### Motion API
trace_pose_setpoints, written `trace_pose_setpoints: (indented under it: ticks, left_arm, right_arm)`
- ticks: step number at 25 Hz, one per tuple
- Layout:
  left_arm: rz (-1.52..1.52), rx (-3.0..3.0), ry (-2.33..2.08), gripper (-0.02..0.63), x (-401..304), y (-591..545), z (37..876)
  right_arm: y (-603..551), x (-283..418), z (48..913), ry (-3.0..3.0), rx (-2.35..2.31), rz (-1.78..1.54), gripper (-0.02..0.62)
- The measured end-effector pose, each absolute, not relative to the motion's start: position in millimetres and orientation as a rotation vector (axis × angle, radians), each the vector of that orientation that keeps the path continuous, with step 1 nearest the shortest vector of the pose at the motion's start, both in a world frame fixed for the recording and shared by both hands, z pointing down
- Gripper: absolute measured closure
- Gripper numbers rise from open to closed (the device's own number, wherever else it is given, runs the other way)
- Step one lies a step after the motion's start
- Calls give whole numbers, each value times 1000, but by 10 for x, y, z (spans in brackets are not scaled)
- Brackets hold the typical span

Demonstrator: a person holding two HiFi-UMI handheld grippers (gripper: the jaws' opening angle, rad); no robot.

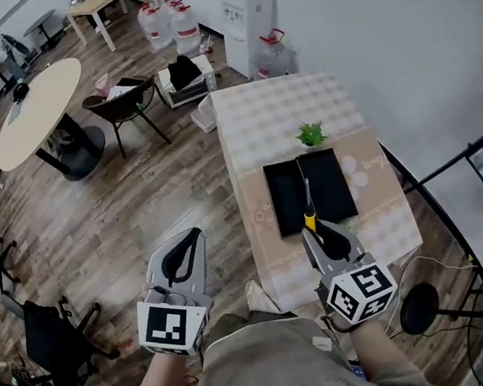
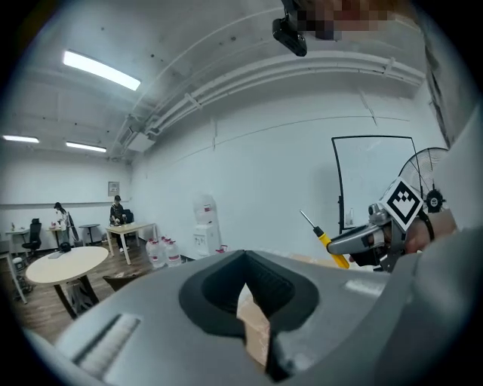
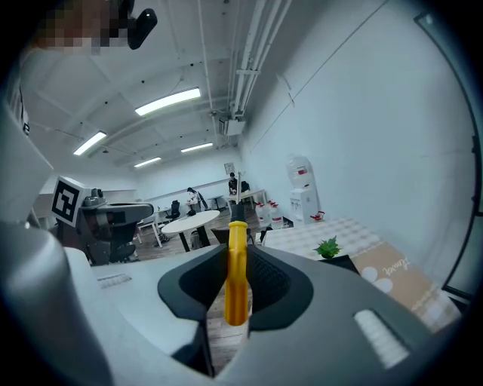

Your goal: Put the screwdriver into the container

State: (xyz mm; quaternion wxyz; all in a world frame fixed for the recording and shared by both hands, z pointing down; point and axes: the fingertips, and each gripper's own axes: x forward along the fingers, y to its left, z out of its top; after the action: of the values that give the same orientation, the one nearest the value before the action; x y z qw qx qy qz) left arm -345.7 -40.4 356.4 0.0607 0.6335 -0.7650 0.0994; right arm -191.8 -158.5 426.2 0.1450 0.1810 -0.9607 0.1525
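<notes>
A: What do we hold in the right gripper (image 1: 324,237)?

B: The screwdriver (image 1: 310,214). Our jaws are closed on its yellow handle, and the shaft sticks out ahead of them.

A: Where is it in relation to the container (image 1: 332,187)?

B: From the head view we see it over the near edge of the black container. The shaft lies along the line between the container's two halves. The left gripper view shows it raised in the air with the tip tilted upward, so it is not yet inside.

A: And the left gripper (image 1: 193,236)?

B: Its jaws are together with nothing between them. We hold it off the bench (image 1: 284,108), over the wooden floor (image 1: 163,197), to the left of the right gripper.

A: Is anything else on the bench?

B: A small green plant (image 1: 310,135) stands just beyond the container's far edge.
</notes>
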Motion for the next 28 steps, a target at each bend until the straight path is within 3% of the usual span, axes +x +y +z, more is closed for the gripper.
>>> trace_pose_setpoints:
  ticks: [28]
  left_arm:
    - [532,2282,-1456,606,-3532,-2397,5055]
  right_arm:
    - [-2451,-2312,6244,-2227,831,667,489]
